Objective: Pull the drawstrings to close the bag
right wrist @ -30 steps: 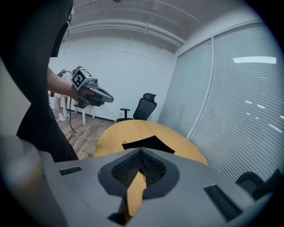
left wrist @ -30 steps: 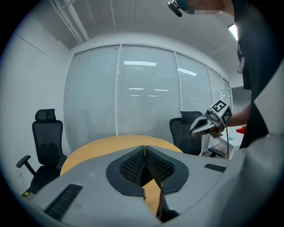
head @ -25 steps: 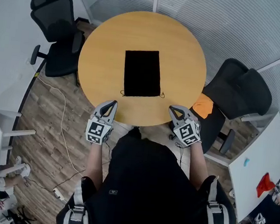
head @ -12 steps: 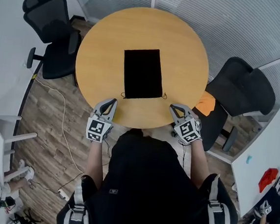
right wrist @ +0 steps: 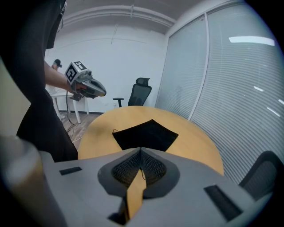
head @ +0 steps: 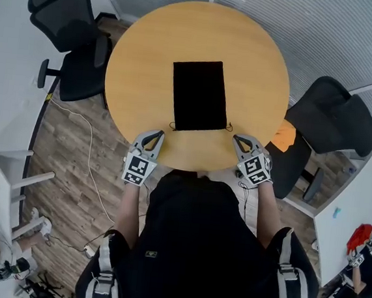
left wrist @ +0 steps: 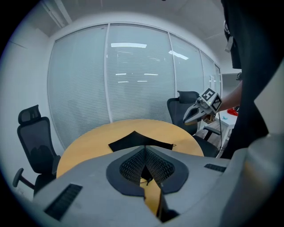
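Two grippers are held at the near rim of the round table [head: 135,61]. The left gripper [head: 158,134] is seen at seven o'clock, fingers pressed together on nothing. The black bag [head: 199,95] is laid flat at the centre. The right gripper [head: 237,138], at five o'clock, is likewise closed and empty.

The bag [head: 199,95] lies in the middle of the surface [head: 142,62], before me. My left hand-held gripper [head: 156,134] is at the near edge, left of the bag. My right hand-held gripper [head: 238,139] is right of it.
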A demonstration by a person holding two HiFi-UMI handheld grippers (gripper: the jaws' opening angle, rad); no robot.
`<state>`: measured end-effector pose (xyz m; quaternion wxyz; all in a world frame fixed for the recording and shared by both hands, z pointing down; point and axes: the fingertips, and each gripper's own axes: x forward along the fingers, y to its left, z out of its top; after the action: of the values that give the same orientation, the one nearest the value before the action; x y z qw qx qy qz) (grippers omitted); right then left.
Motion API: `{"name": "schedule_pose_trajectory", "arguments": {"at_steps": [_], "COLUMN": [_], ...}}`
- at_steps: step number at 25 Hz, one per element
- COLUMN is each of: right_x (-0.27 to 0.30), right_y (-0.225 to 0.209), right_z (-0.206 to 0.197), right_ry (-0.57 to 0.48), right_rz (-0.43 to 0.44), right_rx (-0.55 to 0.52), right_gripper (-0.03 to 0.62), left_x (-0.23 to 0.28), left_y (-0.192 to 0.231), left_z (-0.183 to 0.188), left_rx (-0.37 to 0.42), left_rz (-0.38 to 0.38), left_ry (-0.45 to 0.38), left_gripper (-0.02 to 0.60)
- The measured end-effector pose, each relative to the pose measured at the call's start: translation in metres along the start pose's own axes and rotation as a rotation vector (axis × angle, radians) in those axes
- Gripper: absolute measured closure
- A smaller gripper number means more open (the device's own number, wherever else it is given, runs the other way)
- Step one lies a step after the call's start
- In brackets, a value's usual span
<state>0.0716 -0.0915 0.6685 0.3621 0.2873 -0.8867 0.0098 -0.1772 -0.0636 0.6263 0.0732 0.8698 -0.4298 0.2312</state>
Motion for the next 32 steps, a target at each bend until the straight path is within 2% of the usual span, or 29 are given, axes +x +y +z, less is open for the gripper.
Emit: {"name": "schedule_pose_trajectory", "arguments": {"at_steps": [3,6,9,15,16,17,19,25,30,32], "right_x": [0.008,0.019,0.028,0.051,0.054,0.058,0.064,0.082,0.097,0.103], "right_y": [-0.003,-0.005,-0.007,-0.005,-0.004,-0.003,-0.004,-0.004,-0.005,-0.008], "right_z": [-0.002,-0.016,-0.030,-0.062,-0.066,-0.069,-0.074,-0.092,-0.097,-0.101], "right_ry": [0.000,0.042,0.092,0.175,0.187,0.197,0.212,0.253,0.288,0.312], "right_rz": [-0.003,-0.012,-0.023,0.012,0.028,0.042,0.060,0.134,0.166,0.180], "right_rx": [0.058,0.070,0.086,0.071,0.069,0.065,0.047,-0.020,-0.083,-0.119], "right_gripper": [0.537,0.537,0.537,0.520,0.472,0.451,0.442,0.421,0.416,0.418], "left_x": [0.007,0.016,0.028,0.055,0.060,0.065,0.075,0.099,0.108,0.111], "left_y": [0.005,0.011,0.010,0.006,0.005,0.003,0.001,-0.007,-0.002,-0.001], "left_z": [-0.014,-0.033,-0.054,-0.102,-0.110,-0.117,-0.129,-0.160,-0.169,-0.171], "left_rx": [-0.011,-0.025,-0.027,0.037,0.051,0.072,0.129,0.314,0.410,0.425], "left_rz": [-0.033,-0.057,-0.112,-0.228,-0.249,-0.274,-0.322,-0.410,-0.428,-0.436], "left_ry": [0.019,0.054,0.097,0.235,0.256,0.274,0.309,0.425,0.462,0.469], "left_gripper": [0.566,0.566,0.566,0.555,0.527,0.483,0.440,0.434,0.436,0.436]}}
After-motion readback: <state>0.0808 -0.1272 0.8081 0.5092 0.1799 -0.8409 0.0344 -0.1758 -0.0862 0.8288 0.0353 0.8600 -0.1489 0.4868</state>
